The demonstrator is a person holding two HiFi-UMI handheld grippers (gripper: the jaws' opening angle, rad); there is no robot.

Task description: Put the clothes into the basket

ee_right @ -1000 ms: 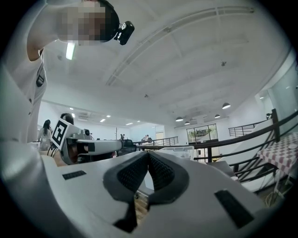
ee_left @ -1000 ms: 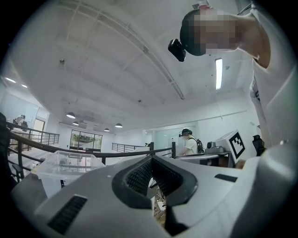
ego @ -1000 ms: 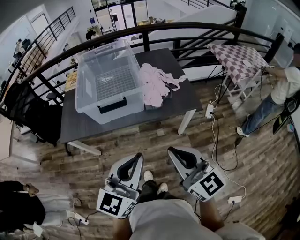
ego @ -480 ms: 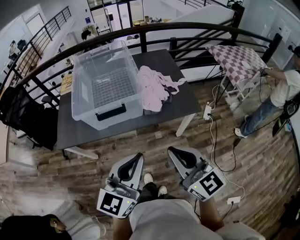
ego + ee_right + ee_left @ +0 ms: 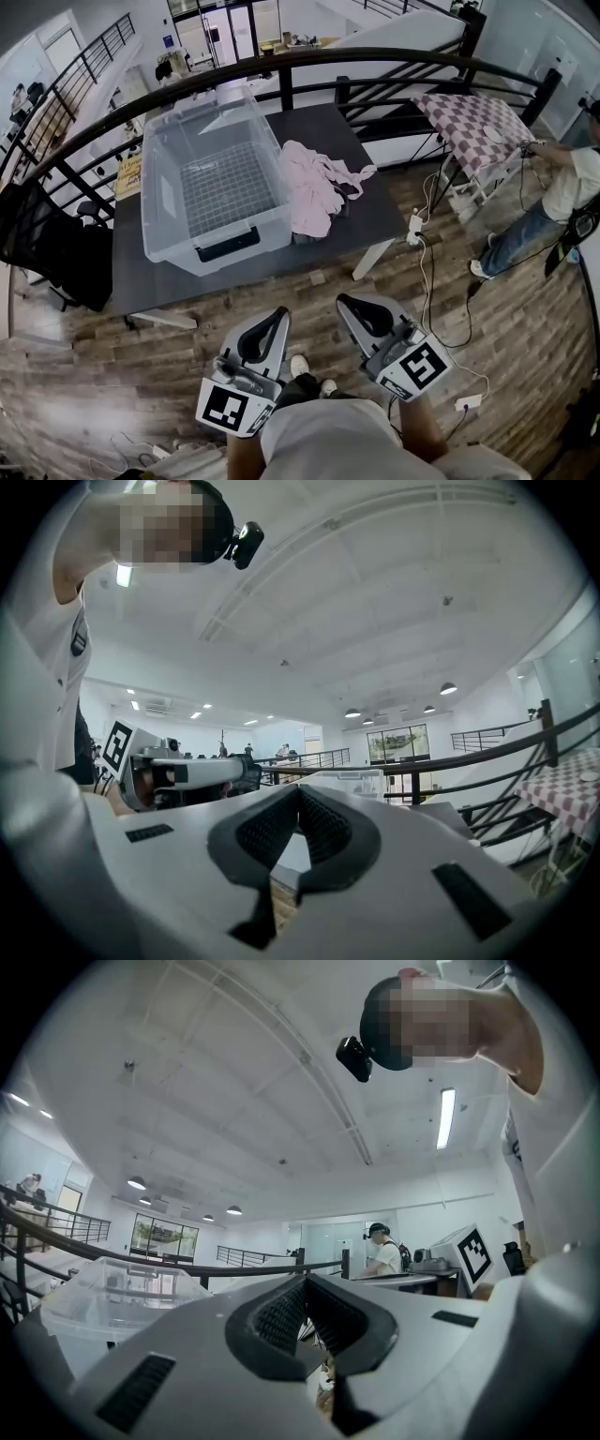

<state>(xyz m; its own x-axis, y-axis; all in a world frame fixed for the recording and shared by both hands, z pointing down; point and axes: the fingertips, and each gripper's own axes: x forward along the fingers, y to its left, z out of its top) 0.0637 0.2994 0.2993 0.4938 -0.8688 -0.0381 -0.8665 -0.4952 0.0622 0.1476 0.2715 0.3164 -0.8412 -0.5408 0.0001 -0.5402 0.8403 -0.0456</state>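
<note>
Most of what lies ahead of the tongs is wood-plank floor (image 5: pixel 525 319), bounded beyond by a curved black railing (image 5: pixel 394 54) on an upper level of a bright hall. Between floor and railing, well ahead of both tips, stands a dark table (image 5: pixel 178 286), flat and matte. On it, ahead of the left tongs (image 5: pixel 278 315), sits the basket (image 5: pixel 167 202), a clear open-topped plastic tub that looks empty. Just beside its right wall, seemingly touching it and nearer the line of the right tongs (image 5: pixel 343 302), lie the clothes (image 5: pixel 309 187): a crumpled pink heap with straps trailing right. They look light, soft and limp, likely to drape and trail. A pinch on a thick raised fold near the middle should lift most of the heap. Both tongs are level, jaws pressed together with nothing between them, well short of the table.
</note>
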